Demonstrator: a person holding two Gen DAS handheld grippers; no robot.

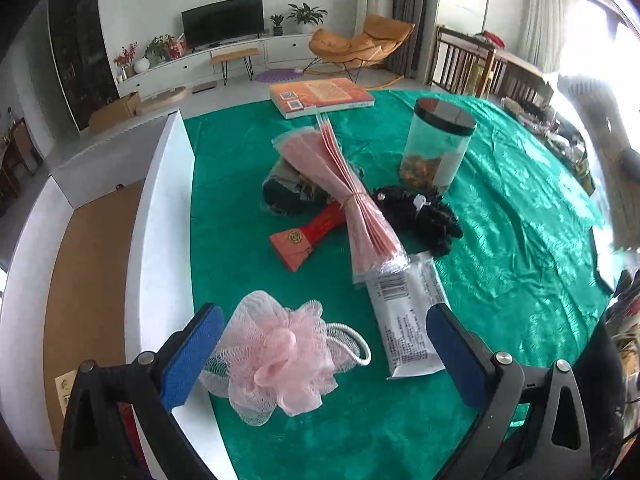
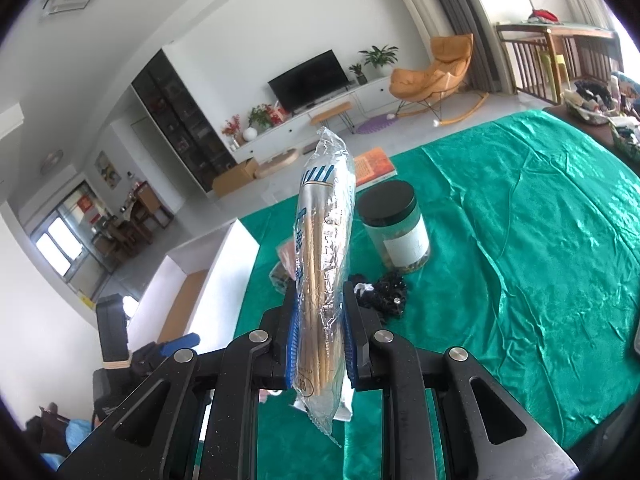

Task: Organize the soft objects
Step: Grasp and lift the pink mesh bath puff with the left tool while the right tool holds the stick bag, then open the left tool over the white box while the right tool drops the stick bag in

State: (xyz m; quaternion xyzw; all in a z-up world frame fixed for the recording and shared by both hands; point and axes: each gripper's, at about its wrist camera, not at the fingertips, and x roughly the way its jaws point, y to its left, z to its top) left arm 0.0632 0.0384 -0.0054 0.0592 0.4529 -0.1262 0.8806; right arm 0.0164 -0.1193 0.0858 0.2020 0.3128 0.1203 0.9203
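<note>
The left hand-held gripper (image 1: 320, 356) hangs with its jaws spread wide around the pink bath pouf (image 1: 276, 356), which lies at the lower middle of the left wrist view on the green-clothed counter (image 1: 520, 208), just beside the white box (image 1: 160, 216). The pickup seems to be the step in hand: next the jaws must close on the springy mesh. The right hand-held gripper (image 2: 320, 332) is clamped on a clear packet of sticks (image 2: 324, 264).

A table under green cloth (image 1: 500, 208) carried a pink mesh puff (image 1: 276, 356) between the left gripper's fingers, a white packet (image 1: 408, 312) ahead-right, then pink envelopes (image 1: 352, 196), black fabric (image 1: 420, 212), jar (image 1: 436, 148), book (image 1: 320, 96).
</note>
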